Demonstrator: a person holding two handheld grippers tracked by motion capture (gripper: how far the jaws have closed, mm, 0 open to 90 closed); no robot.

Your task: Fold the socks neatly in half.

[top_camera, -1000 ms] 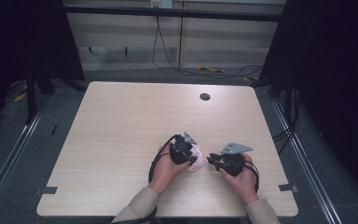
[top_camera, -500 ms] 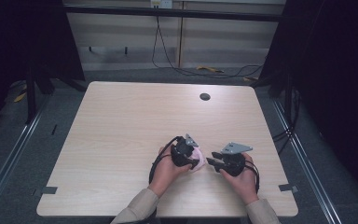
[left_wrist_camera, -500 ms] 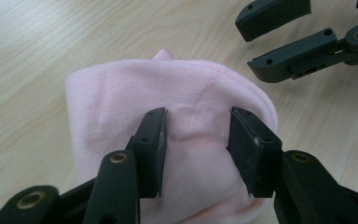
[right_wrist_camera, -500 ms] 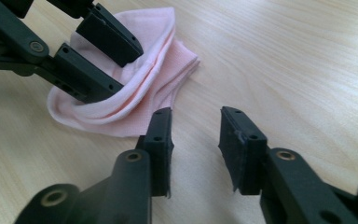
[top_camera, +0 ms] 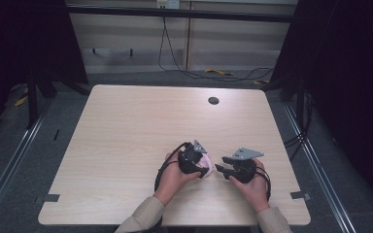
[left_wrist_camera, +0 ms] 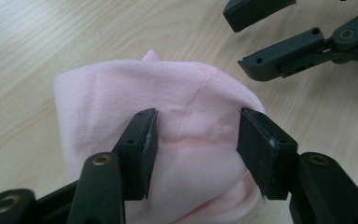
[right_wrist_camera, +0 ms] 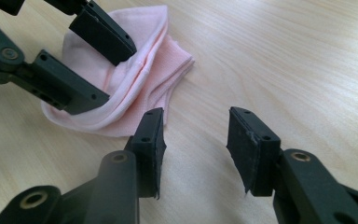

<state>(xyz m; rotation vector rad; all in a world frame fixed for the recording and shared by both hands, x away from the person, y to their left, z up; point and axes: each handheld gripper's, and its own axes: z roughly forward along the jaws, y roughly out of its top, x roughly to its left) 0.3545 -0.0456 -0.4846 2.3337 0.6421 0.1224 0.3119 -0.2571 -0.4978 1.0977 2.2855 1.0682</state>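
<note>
**Both grippers let go of the sock**

Both grippers' jaws have just been opening. The left gripper (left_wrist_camera: 193,140) stands half open astride the folded pink sock (left_wrist_camera: 186,116), pads apart from it. The right gripper (right_wrist_camera: 196,144) gapes over bare table (top_camera: 126,126), sock just beside. A grommet (top_camera: 213,101) lies far off.

The sock (left_wrist_camera: 182,121) is pale pink knit cloth, soft and matt, with a fine ribbed weave along its cuff at 12 o'clock in the right gripper view. The worktop (top_camera: 141,126) looks like light wood-grain laminate, smooth with a faint sheen. The left gripper (left_wrist_camera: 196,135) and right gripper (right_wrist_camera: 196,140) are matt black plastic with brass-coloured pins at the joints; the inner faces of the jaws carry dull, slightly rough pads. On top of each sits a grey plate (top_camera: 245,153), flat and matt.
</note>
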